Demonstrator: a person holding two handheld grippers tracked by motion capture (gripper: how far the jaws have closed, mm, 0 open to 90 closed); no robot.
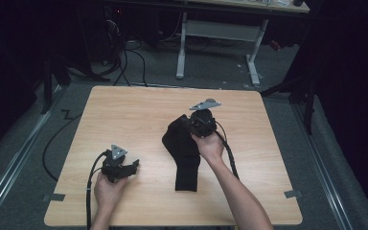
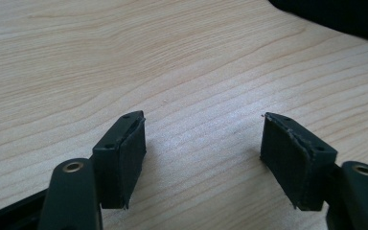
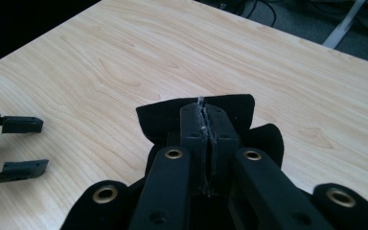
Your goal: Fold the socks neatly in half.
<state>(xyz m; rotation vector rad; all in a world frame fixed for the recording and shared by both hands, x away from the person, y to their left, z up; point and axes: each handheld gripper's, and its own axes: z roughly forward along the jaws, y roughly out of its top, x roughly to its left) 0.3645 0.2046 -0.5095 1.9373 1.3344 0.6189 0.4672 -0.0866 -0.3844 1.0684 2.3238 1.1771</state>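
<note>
Right gripper (image 3: 206, 143): jaws pressed together, pinching the upper edge of the black cloth (image 1: 184, 153). The cloth lies right of table (image 1: 124, 110) centre, its tail trailing toward 6 o'clock. Left gripper (image 2: 203, 158): jaws spread, empty, resting at 8 o'clock.

Risk: the pinch holds only a thin fold, so a sideways pull could slip it free. With the tail unpinned, the cloth may bunch instead of spreading.

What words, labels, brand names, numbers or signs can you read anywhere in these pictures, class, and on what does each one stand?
None: no readable text anywhere.
Black cloth: plain, no label or print visible.
Wooden table: bare wood grain, no marking.
Left tongs and right tongs: plain black, with brass-coloured rivets and no lettering.
Grey plate on the right tongs: unmarked.
Far desk at the back: items on it are too small and blurred to read.
</note>
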